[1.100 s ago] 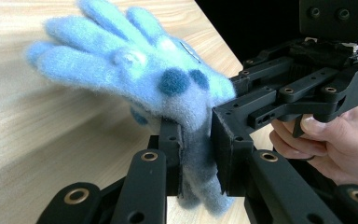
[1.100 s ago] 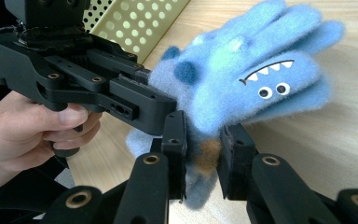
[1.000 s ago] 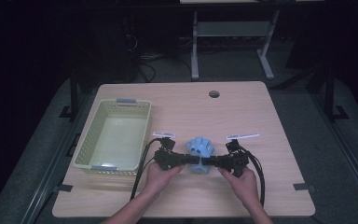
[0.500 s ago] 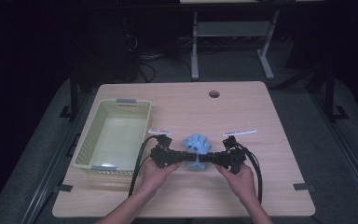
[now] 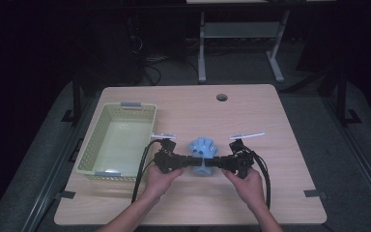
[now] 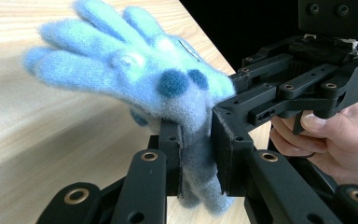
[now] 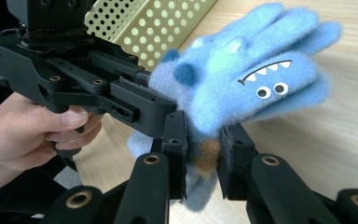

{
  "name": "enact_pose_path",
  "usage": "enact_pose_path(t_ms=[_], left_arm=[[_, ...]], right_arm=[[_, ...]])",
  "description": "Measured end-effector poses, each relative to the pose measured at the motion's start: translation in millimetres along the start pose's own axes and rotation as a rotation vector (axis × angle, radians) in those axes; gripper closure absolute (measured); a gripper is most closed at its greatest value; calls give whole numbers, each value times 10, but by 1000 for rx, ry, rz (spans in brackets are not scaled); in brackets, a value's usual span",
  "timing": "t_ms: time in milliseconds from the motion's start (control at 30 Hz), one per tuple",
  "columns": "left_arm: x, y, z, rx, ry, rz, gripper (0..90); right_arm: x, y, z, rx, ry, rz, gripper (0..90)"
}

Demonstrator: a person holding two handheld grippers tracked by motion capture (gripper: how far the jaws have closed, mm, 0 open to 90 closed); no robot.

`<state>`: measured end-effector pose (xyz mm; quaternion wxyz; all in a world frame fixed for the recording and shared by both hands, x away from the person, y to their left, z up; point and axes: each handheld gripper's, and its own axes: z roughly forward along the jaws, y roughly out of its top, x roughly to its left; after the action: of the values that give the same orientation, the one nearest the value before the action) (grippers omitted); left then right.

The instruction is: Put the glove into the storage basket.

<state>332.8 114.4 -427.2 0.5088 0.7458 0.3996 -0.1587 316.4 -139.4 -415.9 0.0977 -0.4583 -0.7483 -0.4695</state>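
1. Wooden bench top seen from the high view: a fuzzy blue glove with a monster face is held just above the bench, near the middle of its front edge. The left gripper reaches in from the left and the right gripper from the right, and both clamp the glove's lower part between them. A person's hands hold the grippers, with forearms entering over the front edge. A pale green perforated basket sits along the left edge, just beside the left gripper's body.

2. Left gripper view: the left gripper is clenched on the glove's cuff, the pads pressing it from both sides. The glove's fingers spread up and to the left over the bench. The right gripper meets the glove from the right, with a hand behind it.

3. Right gripper view: the right gripper grips the same cuff. White teeth and two eyes show on the glove. The left gripper bites the glove from the left, with the basket behind.
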Motion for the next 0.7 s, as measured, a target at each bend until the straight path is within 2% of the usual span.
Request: enact_pose_path(t_ms=[300, 500, 700], left_arm=[[9, 11, -121, -21, -1, -3, 742], [-20, 58, -201, -18, 10, 17, 744], [-29, 120, -291, -42, 2, 19, 746]], right_arm=[[67, 60, 39, -6, 13, -4, 756], [109, 98, 56, -23, 24, -18, 760], [151, 169, 54, -39, 53, -9, 762]])
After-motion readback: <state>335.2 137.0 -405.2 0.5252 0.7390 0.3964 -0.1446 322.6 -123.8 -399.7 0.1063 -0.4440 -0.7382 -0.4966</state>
